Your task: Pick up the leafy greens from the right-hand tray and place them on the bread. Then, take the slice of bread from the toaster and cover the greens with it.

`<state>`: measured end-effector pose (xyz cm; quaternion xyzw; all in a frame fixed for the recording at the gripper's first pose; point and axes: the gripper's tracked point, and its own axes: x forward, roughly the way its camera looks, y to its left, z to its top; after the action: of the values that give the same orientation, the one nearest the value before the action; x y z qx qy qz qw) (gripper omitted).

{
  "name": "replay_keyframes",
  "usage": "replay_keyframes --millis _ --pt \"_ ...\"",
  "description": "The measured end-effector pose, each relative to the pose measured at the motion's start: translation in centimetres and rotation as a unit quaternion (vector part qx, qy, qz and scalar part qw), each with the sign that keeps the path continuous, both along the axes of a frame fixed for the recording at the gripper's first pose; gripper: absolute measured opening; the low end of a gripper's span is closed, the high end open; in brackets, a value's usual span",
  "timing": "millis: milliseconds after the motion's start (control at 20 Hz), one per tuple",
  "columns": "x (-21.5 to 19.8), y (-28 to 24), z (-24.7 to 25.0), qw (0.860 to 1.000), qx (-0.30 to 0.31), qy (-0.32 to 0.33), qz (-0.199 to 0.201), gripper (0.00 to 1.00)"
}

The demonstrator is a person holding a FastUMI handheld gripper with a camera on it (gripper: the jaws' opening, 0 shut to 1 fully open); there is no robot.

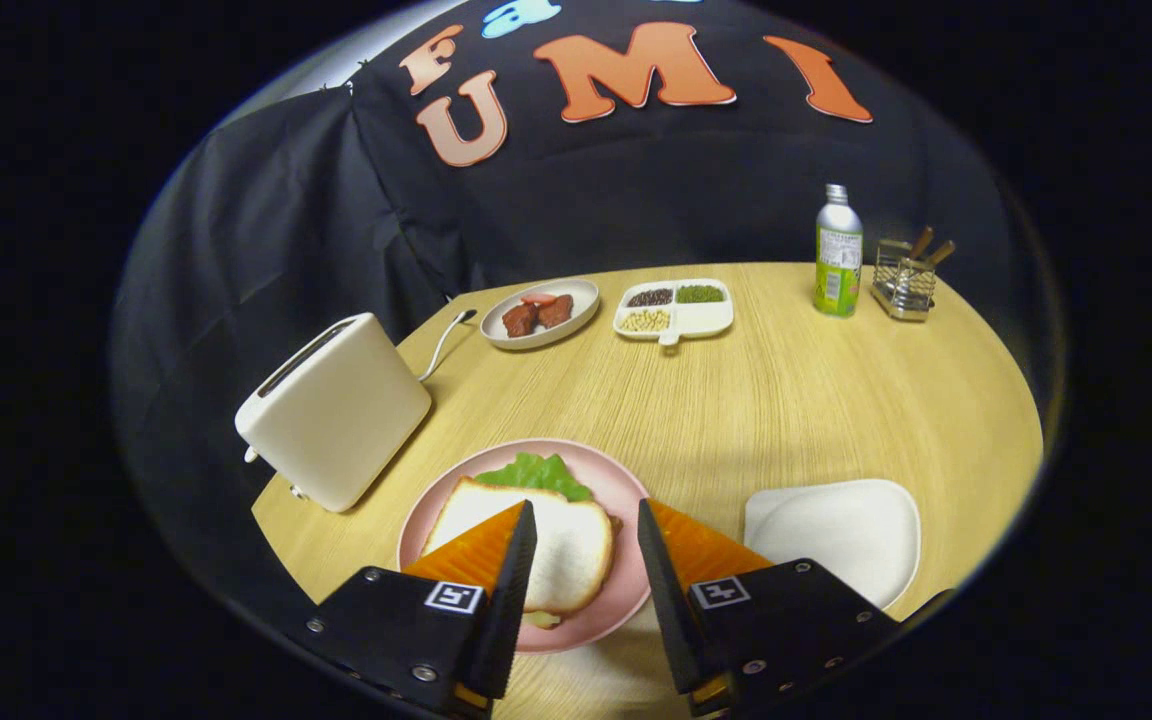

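Hand-held gripper gapes empty above soft square bread covering ruffled greens on round plate.

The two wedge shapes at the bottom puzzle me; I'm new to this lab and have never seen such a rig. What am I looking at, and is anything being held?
Those wedges are the two fingers of a hand-held gripper. A fisheye camera rides on it and looks forward along them, which is why the round wooden table appears bent. The fingers stand apart, holding nothing, above a pink plate. On that plate lies a slice of bread covering leafy greens, whose edge peeks out behind. Beside the plate are a white toaster and a bare white tray. Further back: a dish of meat pieces, a divided dish of beans, a bottle and a wire holder with utensils.
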<state>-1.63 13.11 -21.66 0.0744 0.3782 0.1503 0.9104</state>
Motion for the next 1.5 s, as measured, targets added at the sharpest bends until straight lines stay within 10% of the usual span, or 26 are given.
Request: replay_keyframes --millis 450,1100,1500 --pt "3.5 -3.0 8.1 0.974 -0.070 -0.207 -0.062 0.92" --pt "2.8 -4.9 17.7 0.906 -0.125 -0.387 -0.116 0.97" --pt "3.0 -2.7 18.7 0.900 -0.111 -0.409 -0.103 0.98"
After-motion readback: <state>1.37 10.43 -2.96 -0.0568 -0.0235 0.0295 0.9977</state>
